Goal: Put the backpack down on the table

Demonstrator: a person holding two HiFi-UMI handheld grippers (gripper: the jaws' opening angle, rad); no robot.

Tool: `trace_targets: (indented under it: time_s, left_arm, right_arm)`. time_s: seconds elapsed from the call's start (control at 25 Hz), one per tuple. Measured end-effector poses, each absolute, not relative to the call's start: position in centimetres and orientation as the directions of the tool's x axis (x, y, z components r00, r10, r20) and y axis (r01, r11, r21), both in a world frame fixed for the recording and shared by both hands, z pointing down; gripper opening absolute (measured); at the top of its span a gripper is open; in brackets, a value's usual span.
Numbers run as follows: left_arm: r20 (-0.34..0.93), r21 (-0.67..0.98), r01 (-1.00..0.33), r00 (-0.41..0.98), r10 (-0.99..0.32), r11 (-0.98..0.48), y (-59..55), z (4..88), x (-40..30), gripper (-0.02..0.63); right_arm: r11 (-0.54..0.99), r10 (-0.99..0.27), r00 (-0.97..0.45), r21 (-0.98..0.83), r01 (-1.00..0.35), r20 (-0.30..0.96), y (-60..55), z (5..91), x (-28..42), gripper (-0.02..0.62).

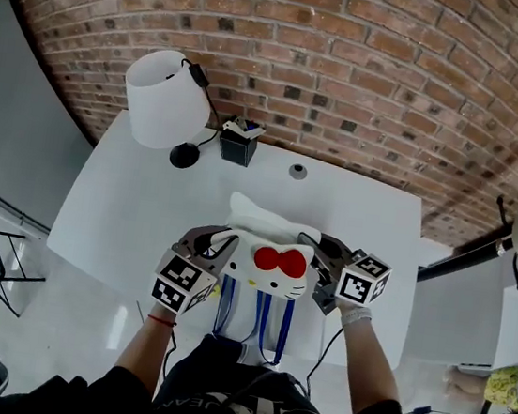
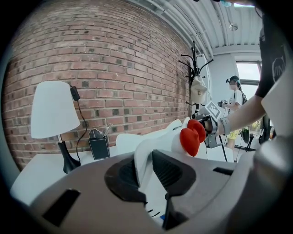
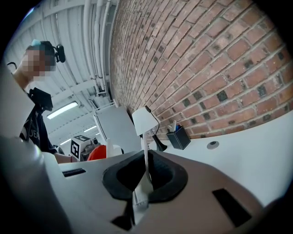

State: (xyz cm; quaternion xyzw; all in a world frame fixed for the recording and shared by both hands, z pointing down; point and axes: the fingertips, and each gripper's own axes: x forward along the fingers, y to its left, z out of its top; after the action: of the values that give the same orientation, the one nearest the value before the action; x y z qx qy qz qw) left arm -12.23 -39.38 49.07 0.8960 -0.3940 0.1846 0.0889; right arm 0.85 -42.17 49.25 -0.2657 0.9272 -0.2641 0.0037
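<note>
the white table [image 1: 98, 209] runs from the person's body out to a red brick wall [image 1: 354, 62]. at the table's near edge is the white backpack [image 1: 269, 236] with a red bow [image 1: 280, 263], its blue straps [image 1: 286, 323] hanging down past the edge. whether its base rests on the top cannot be told. farther back, near the wall, stand a black pen holder [image 1: 238, 146] with a few pens in it and, to its left, a white-shaded lamp [image 1: 164, 99]. the left gripper [image 2: 146, 171] is clamped on a fold of the backpack's white fabric. the right gripper [image 3: 144, 176] pinches a thin white edge of it - one gripper at each side.
</note>
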Motion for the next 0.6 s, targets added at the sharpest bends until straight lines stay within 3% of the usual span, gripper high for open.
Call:
trace_targets:
  time_s: [0.6]
  left_arm:
    - [0.389, -0.003, -0.726, 0.633, -0.670, -0.688, -44.1, 50.2, -13.5, 0.061]
  right_arm:
    - [0.722, -0.534, -0.834, -0.439, -0.535, 0.140, -47.0, 50.5, -0.2, 0.009]
